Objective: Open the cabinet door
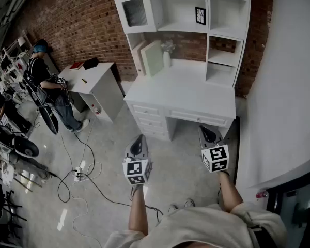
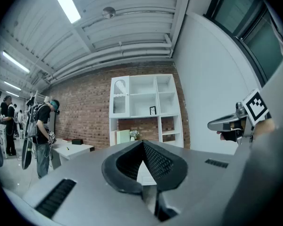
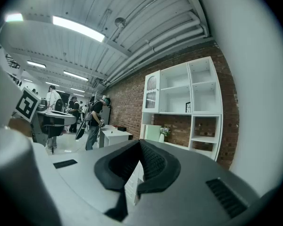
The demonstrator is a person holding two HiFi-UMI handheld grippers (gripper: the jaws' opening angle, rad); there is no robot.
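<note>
Both grippers level and side by side over the grey concrete floor (image 1: pixel 111 138), aimed at the white wooden desk-and-hutch unit (image 1: pixel 188 94) on the red brick wall (image 1: pixel 88 19), well apart from it; left gripper (image 1: pixel 139 138) has its jaws closed on nothing, and right gripper (image 1: pixel 205 129) is the same, closed and empty. Task target is the white glass-paned cabinet door (image 1: pixel 136 8) at the hutch's top-left compartment: looks shut, neither gripper touching it. 1 person in a dark top (image 1: pixel 41 68) stands by a small white table (image 1: pixel 95 79) off to the left, clear of the unit.
</note>
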